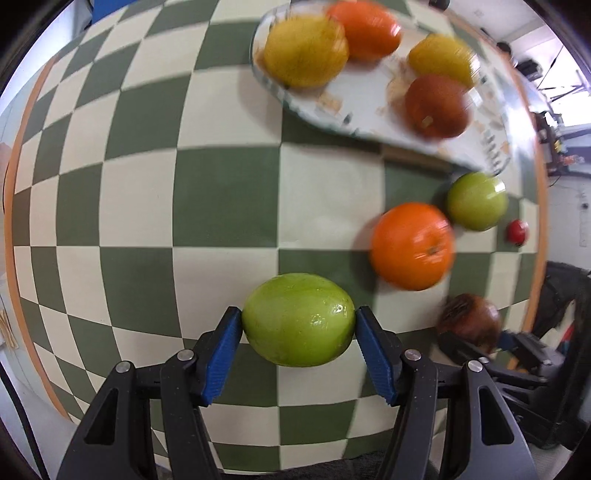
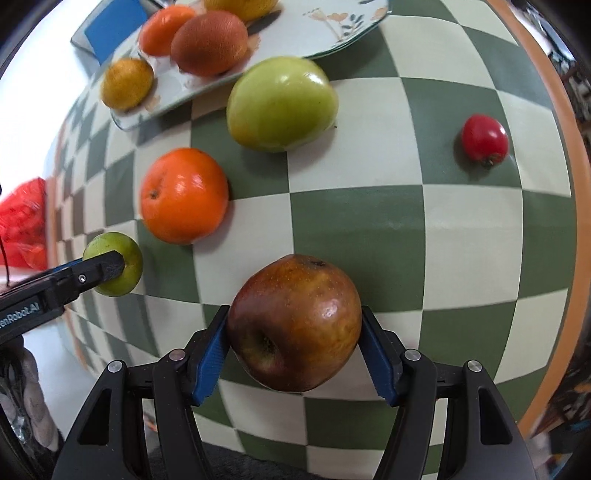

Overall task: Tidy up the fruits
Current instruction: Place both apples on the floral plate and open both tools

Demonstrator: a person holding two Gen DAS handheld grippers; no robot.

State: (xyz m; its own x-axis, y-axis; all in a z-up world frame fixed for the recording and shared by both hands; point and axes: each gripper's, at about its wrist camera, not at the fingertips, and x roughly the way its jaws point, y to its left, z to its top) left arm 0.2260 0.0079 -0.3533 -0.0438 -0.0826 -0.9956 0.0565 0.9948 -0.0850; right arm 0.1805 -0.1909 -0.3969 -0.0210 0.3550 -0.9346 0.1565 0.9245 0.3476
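Left wrist view: left gripper [image 1: 299,325] is clamped on a green fruit [image 1: 298,319]; the plate [image 1: 332,107] at 1 o'clock is blurry and cut off. Right wrist view: right gripper [image 2: 294,332] grips a brownish apple [image 2: 294,322], and the plate's far part runs out of frame at 11.

checkered table [image 2: 461,229] | on it: plate [image 2: 354,33], green apple [image 2: 280,103], orange [image 2: 184,195], small red fruit [image 2: 484,138]

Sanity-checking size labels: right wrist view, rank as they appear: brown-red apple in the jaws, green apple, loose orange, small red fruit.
1. brown-red apple, though nearest the camera, so inflated
2. green apple
3. orange
4. small red fruit, clearly smallest
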